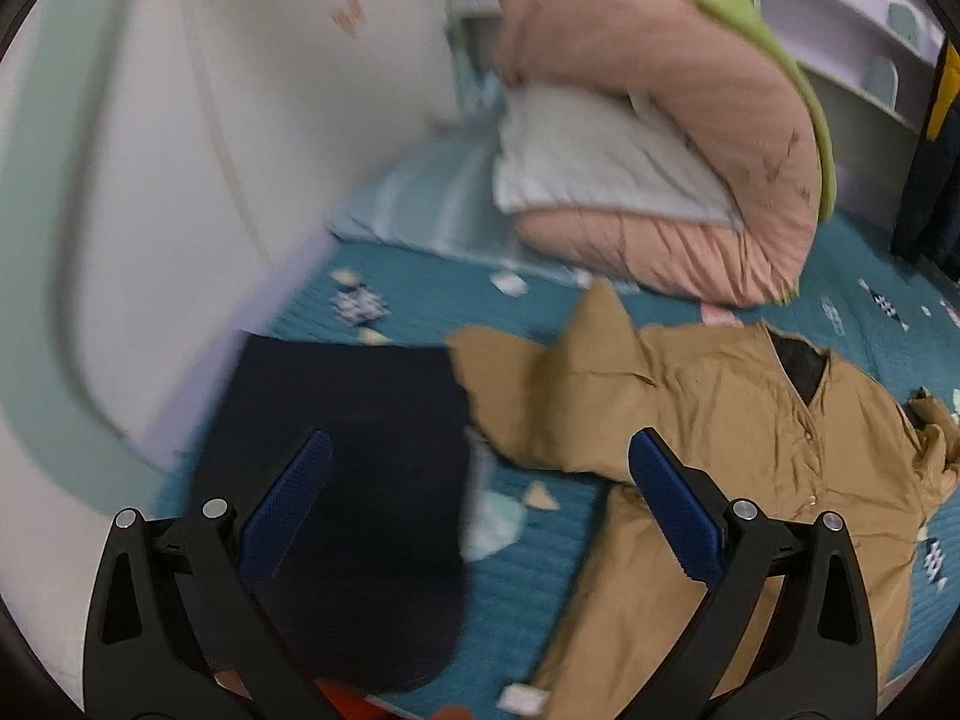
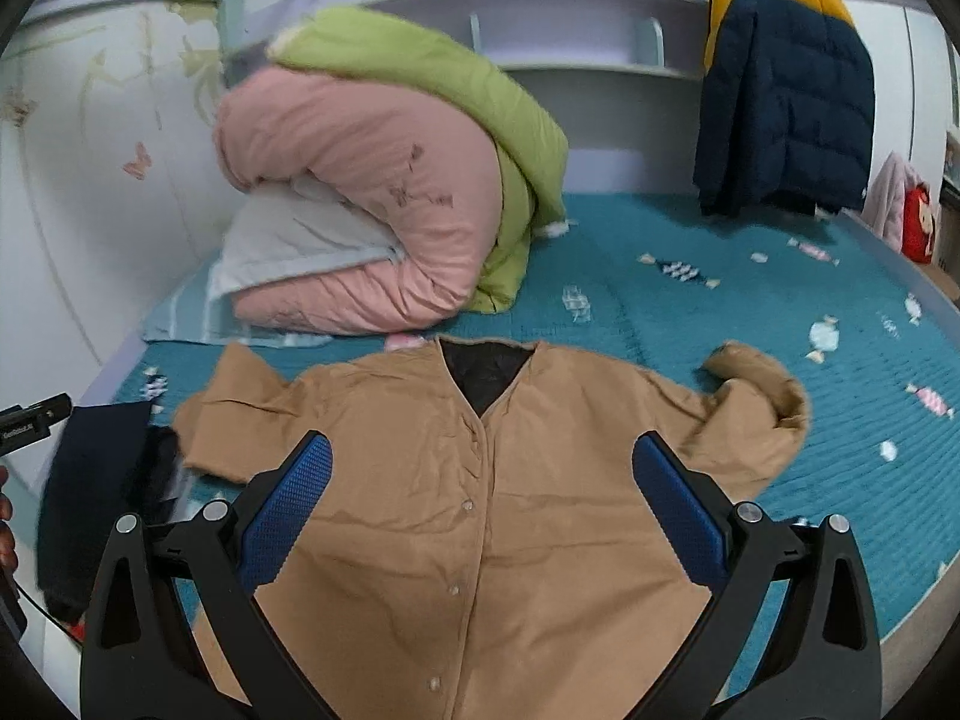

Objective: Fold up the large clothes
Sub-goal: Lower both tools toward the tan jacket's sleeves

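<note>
Tan jacket lay flat on bed, collar away; right gripper over it, nearer; left gripper off left sleeve. Both fingers wide apart, empty.

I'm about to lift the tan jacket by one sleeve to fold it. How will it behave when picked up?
Probably floppy: the tan jacket lies flat and creased, one sleeve crumpled, so it should droop. It looks thin, likely light. On the quilted bedspread it may drag rather than slide.
</note>
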Demonstrator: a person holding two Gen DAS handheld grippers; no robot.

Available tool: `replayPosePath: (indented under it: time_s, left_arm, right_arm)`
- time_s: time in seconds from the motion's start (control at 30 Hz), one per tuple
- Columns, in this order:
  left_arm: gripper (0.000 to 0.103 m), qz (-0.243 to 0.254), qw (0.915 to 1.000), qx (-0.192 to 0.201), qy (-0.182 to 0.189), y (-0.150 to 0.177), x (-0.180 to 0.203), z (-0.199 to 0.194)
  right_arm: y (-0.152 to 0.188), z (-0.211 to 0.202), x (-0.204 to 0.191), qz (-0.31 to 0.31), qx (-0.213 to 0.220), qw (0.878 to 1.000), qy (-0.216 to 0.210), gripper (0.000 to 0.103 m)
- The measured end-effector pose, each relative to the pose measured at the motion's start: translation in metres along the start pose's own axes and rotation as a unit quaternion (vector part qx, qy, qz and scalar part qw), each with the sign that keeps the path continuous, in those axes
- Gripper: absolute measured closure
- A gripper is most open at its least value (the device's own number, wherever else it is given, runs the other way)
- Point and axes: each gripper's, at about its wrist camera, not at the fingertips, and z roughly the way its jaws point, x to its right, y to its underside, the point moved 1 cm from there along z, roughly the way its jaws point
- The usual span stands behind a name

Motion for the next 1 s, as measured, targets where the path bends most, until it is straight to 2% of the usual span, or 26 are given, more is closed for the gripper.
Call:
replayPosePath:
  time_s: [0.07,0.17,0.27,0.37,0.5,0.57,0.63,0.77,0.87,0.93,0.97,1.0]
  left_arm:
    - [0.004,-0.011,0.9993,-0.033,0.011,-0.007,0.009,0.038]
    - [0.004,-0.027,0.9976,-0.061,0.020,-0.014,0.015,0.080]
    - [0.004,-0.062,0.9924,-0.093,0.050,-0.025,0.010,0.121]
    - [0.004,-0.062,0.9940,-0.085,0.030,-0.041,0.005,0.143]
    - [0.004,-0.110,0.9885,-0.096,0.041,-0.069,-0.020,0.180]
    - [0.004,-0.126,0.9845,-0.118,0.029,-0.075,-0.030,0.202]
    - [0.004,-0.141,0.9793,-0.141,0.034,-0.076,-0.037,0.225]
    - [0.004,-0.150,0.9721,-0.181,0.006,-0.077,-0.047,0.262]
    - [0.007,-0.128,0.9703,-0.203,-0.024,-0.071,-0.046,0.279]
    - [0.024,-0.104,0.9719,-0.208,-0.034,-0.069,-0.041,0.286]
    - [0.049,-0.096,0.9717,-0.214,-0.028,-0.067,-0.039,0.288]
    - [0.067,-0.091,0.9718,-0.215,-0.031,-0.065,-0.039,0.289]
  right_arm:
    - [0.003,0.026,0.001,0.000,-0.011,1.000,0.001,0.006]
    - [0.011,0.055,0.003,-0.004,-0.024,1.000,-0.005,0.006]
    - [0.026,0.074,0.009,-0.010,-0.030,0.999,-0.011,0.006]
    - [0.037,0.094,0.017,-0.003,-0.051,0.999,-0.018,0.006]
    - [0.037,0.106,0.019,0.009,-0.065,0.998,-0.026,0.006]
    - [0.039,0.109,0.019,0.010,-0.068,0.997,-0.026,0.006]
    - [0.042,0.114,0.020,0.013,-0.076,0.997,-0.029,0.006]
    - [0.048,0.123,0.017,0.011,-0.092,0.995,-0.034,0.006]
    - [0.049,0.126,0.011,0.003,-0.094,0.995,-0.035,0.006]
    - [0.049,0.129,0.007,-0.001,-0.095,0.995,-0.036,0.006]
    - [0.049,0.131,0.006,-0.001,-0.095,0.995,-0.038,0.006]
    - [0.049,0.132,0.004,-0.001,-0.095,0.995,-0.039,0.006]
